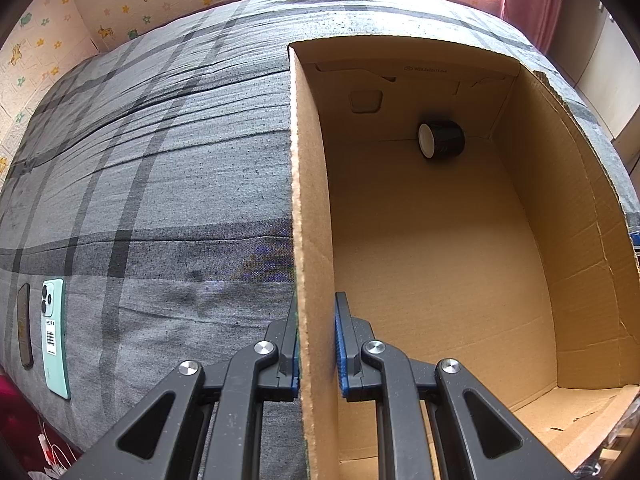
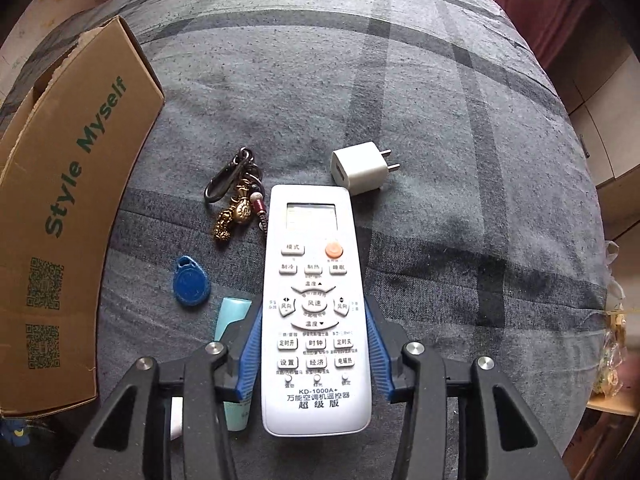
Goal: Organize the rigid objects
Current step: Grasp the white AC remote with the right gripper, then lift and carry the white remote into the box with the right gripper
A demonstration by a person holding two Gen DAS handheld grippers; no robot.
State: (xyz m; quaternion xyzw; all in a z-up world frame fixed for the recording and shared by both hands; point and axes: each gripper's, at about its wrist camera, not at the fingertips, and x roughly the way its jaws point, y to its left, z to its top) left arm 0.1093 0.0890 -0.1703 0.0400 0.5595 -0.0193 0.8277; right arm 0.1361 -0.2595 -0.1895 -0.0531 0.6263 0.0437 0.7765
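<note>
Remote control (image 2: 314, 308) clamped in your right claw (image 2: 314, 354), left claw (image 1: 318, 344) pinching cardboard box (image 1: 310, 200) wall, both above plaid bed (image 2: 440, 160).

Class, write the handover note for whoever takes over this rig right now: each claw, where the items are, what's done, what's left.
Left claw: shut on the cardboard box wall, steadying it.
Right claw: gripping the white remote.
Done: a black roll lies in the box.
Left: box the remote, then charger, keychain, blue fob, teal tube and phone, all on the bedspread.
</note>
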